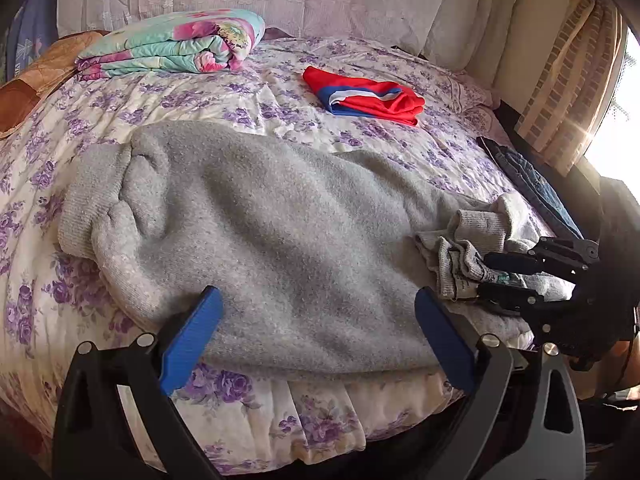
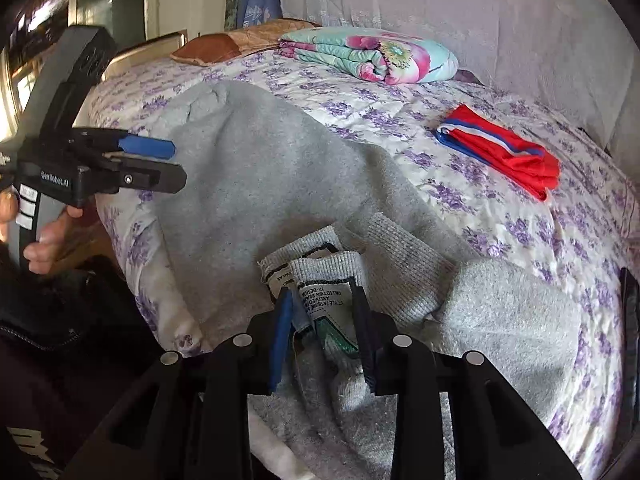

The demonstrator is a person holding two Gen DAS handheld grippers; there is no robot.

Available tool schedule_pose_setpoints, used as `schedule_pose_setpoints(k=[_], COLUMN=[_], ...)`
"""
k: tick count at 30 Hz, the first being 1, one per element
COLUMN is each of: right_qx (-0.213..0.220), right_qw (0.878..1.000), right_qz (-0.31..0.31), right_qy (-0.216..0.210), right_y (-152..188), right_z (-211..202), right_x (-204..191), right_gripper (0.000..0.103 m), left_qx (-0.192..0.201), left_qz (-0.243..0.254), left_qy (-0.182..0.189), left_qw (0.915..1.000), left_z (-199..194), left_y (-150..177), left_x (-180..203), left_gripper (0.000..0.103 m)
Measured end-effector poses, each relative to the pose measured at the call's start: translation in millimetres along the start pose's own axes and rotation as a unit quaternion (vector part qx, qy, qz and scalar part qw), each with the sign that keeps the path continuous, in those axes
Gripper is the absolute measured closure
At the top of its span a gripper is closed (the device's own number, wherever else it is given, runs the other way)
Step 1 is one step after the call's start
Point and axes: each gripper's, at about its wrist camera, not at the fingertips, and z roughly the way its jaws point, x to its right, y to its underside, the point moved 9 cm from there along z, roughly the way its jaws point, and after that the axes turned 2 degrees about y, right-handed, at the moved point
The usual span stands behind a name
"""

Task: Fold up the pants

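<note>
**Grey pants laid out, right claw on the waistband**

Bed (image 1: 280,80), floral purple cover, carries everything. Grey pants (image 1: 260,220) lie along its near edge: cuffs toward the near-left corner, waistband (image 2: 332,276) bunched toward the near-right.

Folded floral quilt (image 1: 176,42) at the far-left corner. Folded red-and-blue garment (image 1: 364,94) toward the far edge, well apart from the pants. Dark denim item (image 1: 528,184) at the right edge, partly cut off.

Left gripper (image 1: 318,328): jaws wide, empty, hovering over the pants at the near edge. Right gripper (image 2: 324,336): jaws narrow, closed on the waistband next to the sewn label (image 2: 324,300).

Risks, as judged:
- The right grip looks to catch only 1 bunched layer; lifting could drag that layer alone and skew the fold.
- Fabric overhangs the near edge; a pull toward the person may slide the pants off.
- The left jaws may pinch the bed cover along with the fleece.

Hard to make out: the label text, how many layers are pinched, and whether the 2 legs are stacked.
</note>
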Motion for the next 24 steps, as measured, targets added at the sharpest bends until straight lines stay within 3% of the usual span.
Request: schedule_pose_setpoints(k=[3, 10, 12, 16, 18, 19, 21, 24], right_qx=[0.008, 0.093, 0.079, 0.006, 0.025, 0.025, 0.042, 0.051], right_qw=[1.000, 0.995, 0.994, 0.997, 0.996, 0.996, 0.995, 0.993], right_qz=[0.008, 0.045, 0.051, 0.046, 0.047, 0.045, 0.044, 0.050], right_qy=[-0.006, -0.015, -0.051, -0.060, -0.067, -0.075, -0.084, -0.092], right_y=[-4.6, -42.9, -40.7, -7.5, -6.7, -8.3, -13.1, -11.0], right_z=[-2.1, -48.6, -33.7, 25.7, 21.3, 16.9, 3.0, -11.7], right_x=[2.1, 16.4, 2.2, -16.0, -18.6, -21.1, -26.9, -32.5], right_gripper=[0.096, 0.097, 0.097, 0.094, 0.086, 0.072, 0.056, 0.052], left_qx=[0.001, 0.012, 0.016, 0.020, 0.018, 0.016, 0.011, 0.010], left_qz=[-0.002, -0.008, -0.008, -0.027, -0.038, -0.041, -0.048, -0.053], left_qy=[0.001, 0.000, -0.008, -0.014, -0.018, -0.020, -0.024, -0.029], left_qw=[1.0000, 0.9999, 0.9998, 0.9993, 0.9990, 0.9988, 0.9985, 0.9981], left_z=[-0.5, -20.6, -27.9, -37.5, -39.5, -39.6, -38.8, -39.7], left_y=[1.3, 1.2, 0.7, 3.0, 6.5, 8.4, 12.2, 13.8], left_x=[1.1, -2.7, -6.2, -17.6, -24.2, -26.7, -32.3, -38.0], left_gripper=[0.009, 0.009, 0.009, 0.009, 0.009, 0.009, 0.009, 0.009])
